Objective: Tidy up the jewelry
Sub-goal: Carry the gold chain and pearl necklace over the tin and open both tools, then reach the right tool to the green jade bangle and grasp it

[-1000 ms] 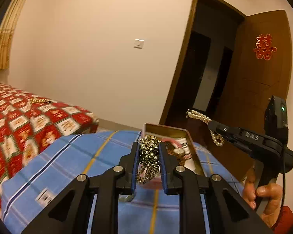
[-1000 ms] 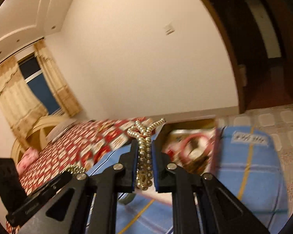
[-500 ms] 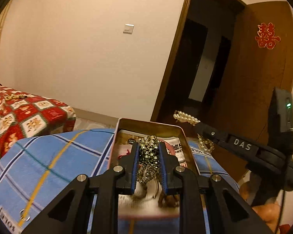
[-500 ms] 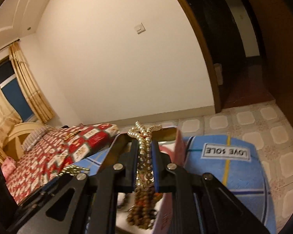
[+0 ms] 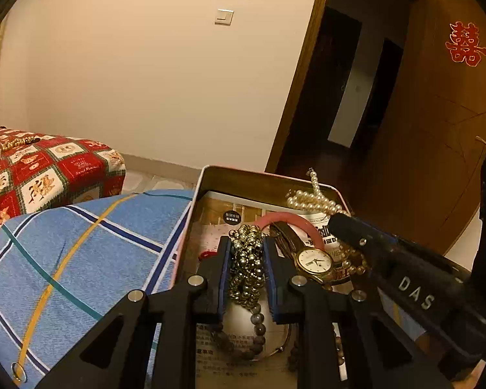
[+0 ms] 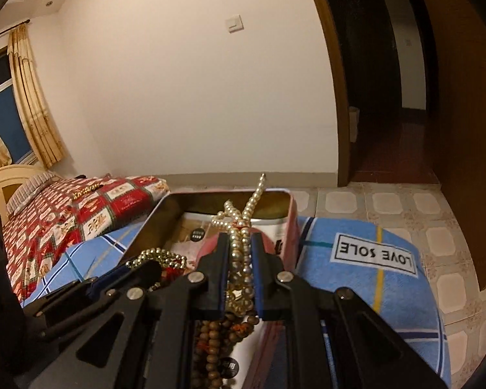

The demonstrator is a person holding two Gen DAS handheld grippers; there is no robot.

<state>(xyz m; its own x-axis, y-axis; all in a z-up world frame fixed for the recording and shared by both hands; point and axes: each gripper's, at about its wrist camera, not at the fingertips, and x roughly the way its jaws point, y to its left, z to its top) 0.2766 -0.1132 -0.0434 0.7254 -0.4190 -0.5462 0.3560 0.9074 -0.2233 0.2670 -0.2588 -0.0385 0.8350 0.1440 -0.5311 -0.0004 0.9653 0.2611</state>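
An open tin box (image 5: pixel 262 175) (image 6: pixel 290 207) sits on a blue checked cloth (image 5: pixel 81 243). My left gripper (image 5: pixel 247 253) is shut on a silver bead chain (image 5: pixel 248 269) and holds it low inside the box. My right gripper (image 6: pixel 240 249) is shut on a pearl necklace (image 6: pixel 239 227), also over the box; the pearls show in the left wrist view (image 5: pixel 314 201) too. Inside lie a gold watch (image 5: pixel 314 261), a pink bangle (image 5: pixel 288 218), and brown wooden beads (image 6: pixel 210 350).
A bed with a red patterned cover (image 5: pixel 42 168) (image 6: pixel 81 207) stands to the left, with a beaded piece on it (image 5: pixel 16 142). A wooden door (image 5: pixel 437 129) and dark doorway (image 6: pixel 372 81) are at the right. Tiled floor (image 6: pixel 421 207) lies beyond the cloth.
Both grippers have moved forward and down from above the cloth into the tin box, still holding their strands. The box now fills the lower middle of both views.
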